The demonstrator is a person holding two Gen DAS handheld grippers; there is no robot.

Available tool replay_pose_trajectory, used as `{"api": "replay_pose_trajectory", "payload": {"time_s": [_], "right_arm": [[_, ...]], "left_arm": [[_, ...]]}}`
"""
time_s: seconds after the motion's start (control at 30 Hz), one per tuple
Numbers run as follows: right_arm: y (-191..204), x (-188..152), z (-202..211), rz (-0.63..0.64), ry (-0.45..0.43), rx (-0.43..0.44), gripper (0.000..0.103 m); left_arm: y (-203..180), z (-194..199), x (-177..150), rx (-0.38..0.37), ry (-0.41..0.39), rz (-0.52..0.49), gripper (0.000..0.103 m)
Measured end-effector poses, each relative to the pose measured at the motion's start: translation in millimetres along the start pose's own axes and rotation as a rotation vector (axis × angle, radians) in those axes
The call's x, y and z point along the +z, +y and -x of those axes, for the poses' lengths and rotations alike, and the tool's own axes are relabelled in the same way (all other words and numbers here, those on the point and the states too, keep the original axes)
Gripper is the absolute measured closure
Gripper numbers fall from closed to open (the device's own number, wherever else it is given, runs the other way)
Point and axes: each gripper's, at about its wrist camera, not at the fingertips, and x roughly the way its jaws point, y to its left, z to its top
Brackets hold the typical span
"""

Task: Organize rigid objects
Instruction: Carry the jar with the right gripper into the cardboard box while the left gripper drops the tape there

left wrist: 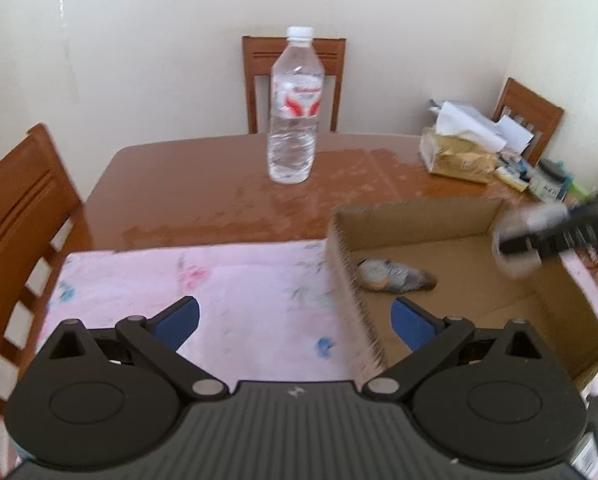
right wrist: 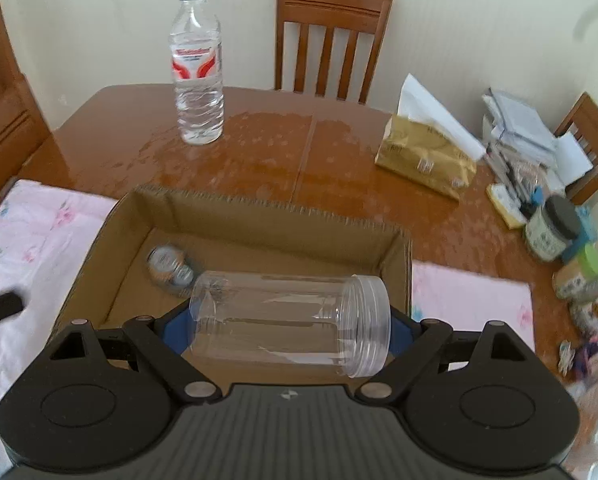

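Left wrist view: left gripper (left wrist: 295, 322) fingers spread wide, nothing between the pads, straddling the left wall of the cardboard box (left wrist: 351, 300). Small crushed can (left wrist: 395, 276) lying inside near that wall. Water bottle (left wrist: 295, 108) upright toward the far edge of the bench (left wrist: 187, 184). Right gripper (left wrist: 539, 236) blurred above the box.

Right wrist view: right gripper (right wrist: 291, 330) fingers clamped on a clear plastic jar (right wrist: 291, 316), held sideways over the box's near edge.
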Motion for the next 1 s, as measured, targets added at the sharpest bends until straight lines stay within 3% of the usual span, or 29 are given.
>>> {"api": "replay_pose_trajectory", "payload": {"time_s": [0.1,0.37,0.53,0.67,1.0], "right_arm": [[3.7,14.3,-5.5,0.014,-0.023,-0.008,0.000],[12.3,11.5,5.2,0.055,-0.043,0.004,0.000],[17.8,-13.8,23.7,0.128,-0.060,0.032,0.000],[13.1,-38.3,44.4,0.165,-0.091,0.076,0.000],[-20.7,-98.9,84.8,0.101,-0.157,0.162,0.000]], "left_arm": [[7.4,5.7,-10.5,0.027,0.005,0.012,0.002],[5.4,24.9,-33.7,0.073,0.005,0.032,0.002],[-10.8,44.2,-45.6,0.109,0.009,0.052,0.002],[-31.1,66.9,-54.9,0.189,0.011,0.082,0.001],[-82.4,100.5,-98.6,0.265,0.083,0.090,0.001]]}}
